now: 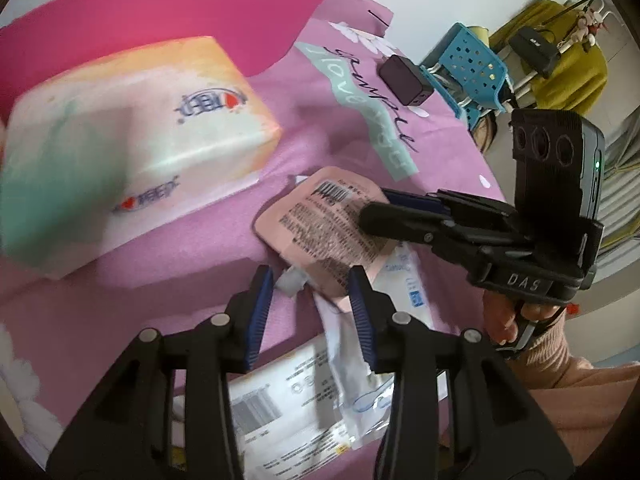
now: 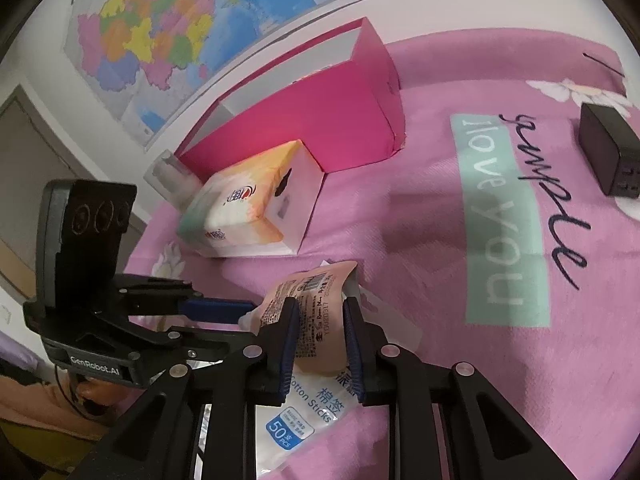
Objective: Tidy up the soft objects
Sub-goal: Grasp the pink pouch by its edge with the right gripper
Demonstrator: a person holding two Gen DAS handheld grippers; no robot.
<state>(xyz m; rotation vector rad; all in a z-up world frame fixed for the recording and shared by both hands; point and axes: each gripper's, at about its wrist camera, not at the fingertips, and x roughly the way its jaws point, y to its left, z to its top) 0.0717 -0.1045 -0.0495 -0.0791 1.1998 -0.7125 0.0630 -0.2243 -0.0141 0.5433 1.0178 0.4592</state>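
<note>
Right wrist view: right gripper (image 2: pixel 320 334) pinches pink pouch (image 2: pixel 310 304) by mid-body, w/ pouch lying on cotton-stick pack (image 2: pixel 298 416) on pink blanket (image 2: pixel 400 220). Looks light, floppy, slick foil; edge grip probably slips. Left gripper (image 1: pixel 310 316) spread, nothing held.

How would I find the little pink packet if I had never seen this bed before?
Start at the big bright pink box near the wall with the map, then come forward past the tissue pack lying on the pink blanket. The pink packet sits just in front, between the fingers of the right gripper. It is peach-pink with a black barcode, while the cotton sticks bag under it is white and blue.
</note>
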